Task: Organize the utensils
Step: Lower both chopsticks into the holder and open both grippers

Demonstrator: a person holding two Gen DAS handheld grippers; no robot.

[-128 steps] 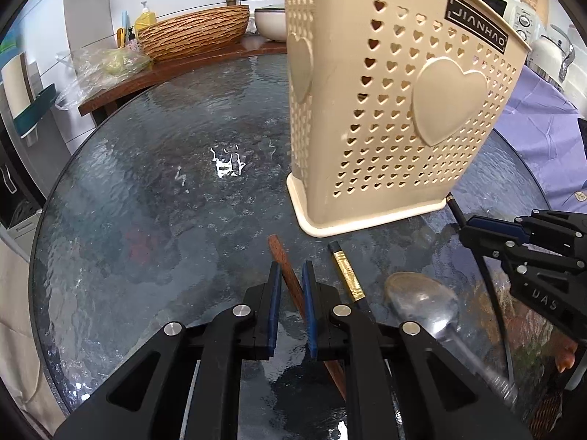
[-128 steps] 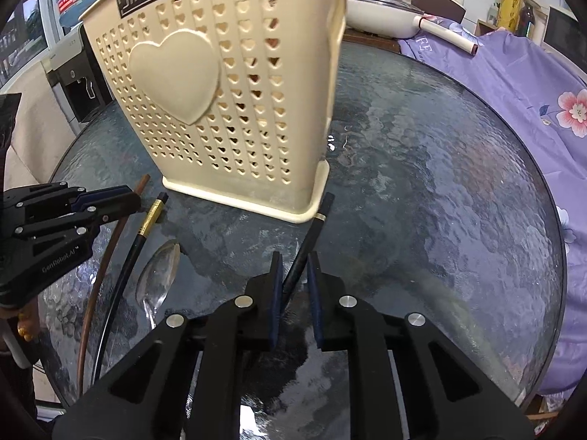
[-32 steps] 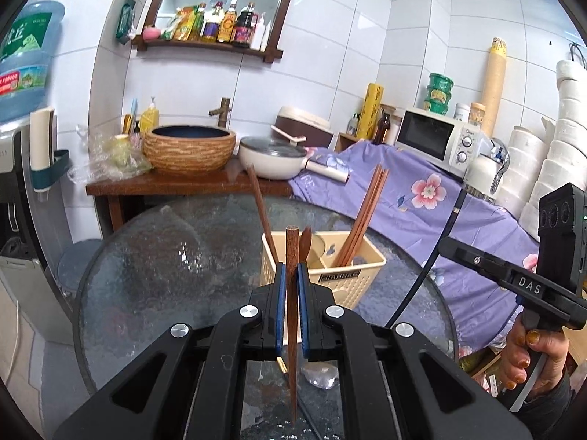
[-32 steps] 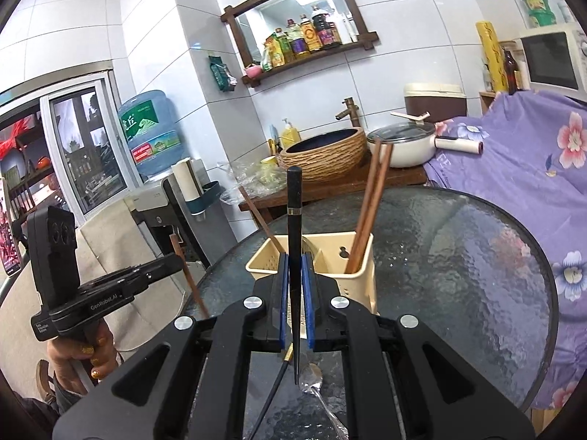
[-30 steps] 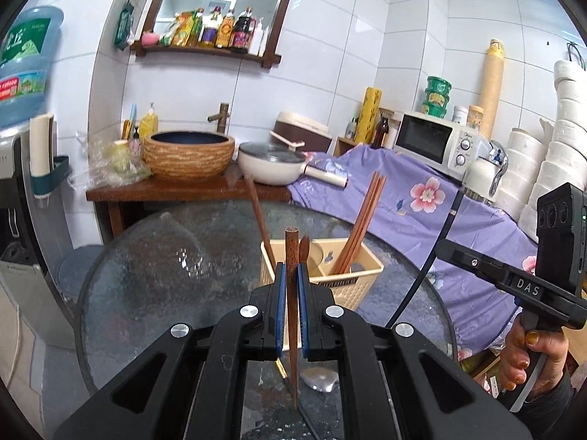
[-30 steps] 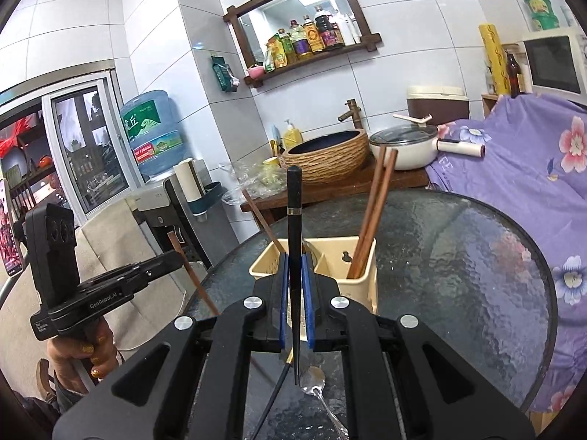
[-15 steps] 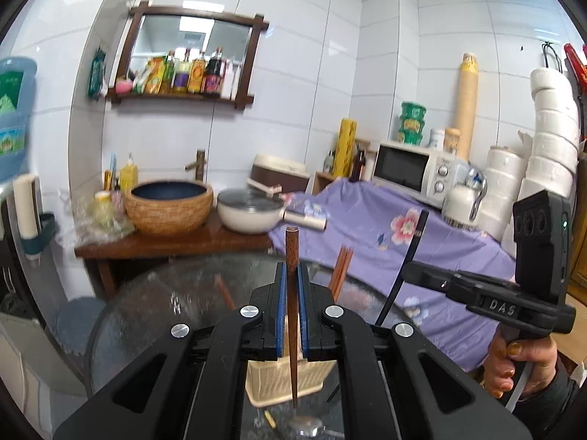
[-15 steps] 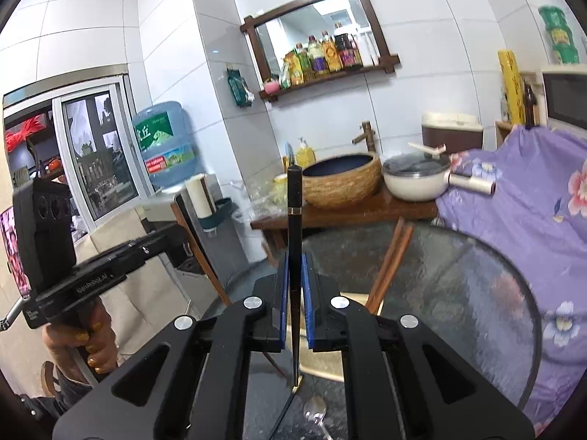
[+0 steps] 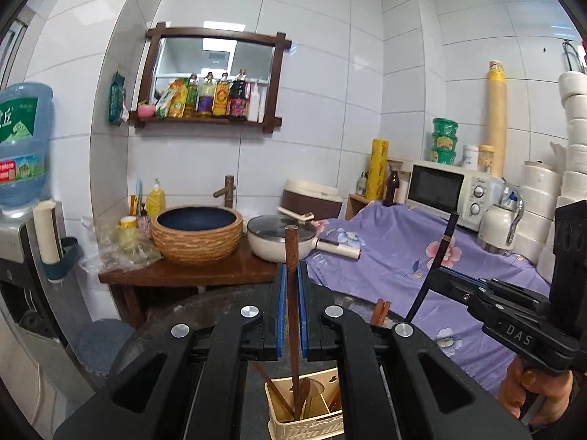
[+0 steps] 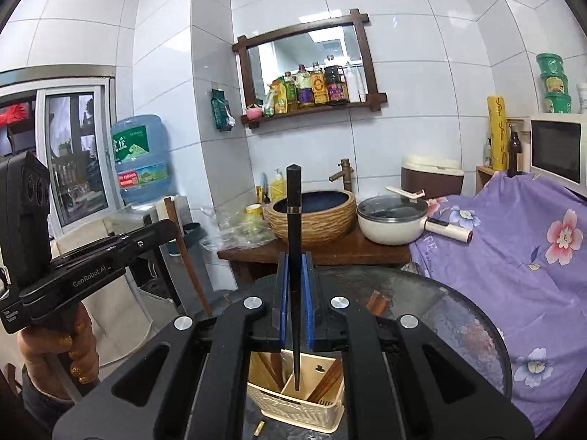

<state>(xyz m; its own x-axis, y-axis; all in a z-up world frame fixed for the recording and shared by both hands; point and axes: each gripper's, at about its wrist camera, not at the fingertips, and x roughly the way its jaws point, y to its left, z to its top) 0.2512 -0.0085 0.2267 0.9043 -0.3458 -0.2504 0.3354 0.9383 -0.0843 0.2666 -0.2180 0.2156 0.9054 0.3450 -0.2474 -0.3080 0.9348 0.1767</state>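
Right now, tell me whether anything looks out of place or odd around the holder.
One small oddity: a gold-coloured piece lies loose on the glass table beside the cream utensil holder. Otherwise nothing stands out: each tool holds its chopstick upright above the holder, brown in the left, black in the right.

Matt wood chopstick (image 9: 292, 293), perforated plastic caddy (image 10: 293, 409)

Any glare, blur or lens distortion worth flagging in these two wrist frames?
Left wrist view: sharp, evenly lit, wall tiles bow from fisheye, dark vignette corners; the brown chopstick in the left gripper is crisp. Right wrist view: same curvature, ceiling light reflected in the mirror, black chopstick in the right gripper crisp.
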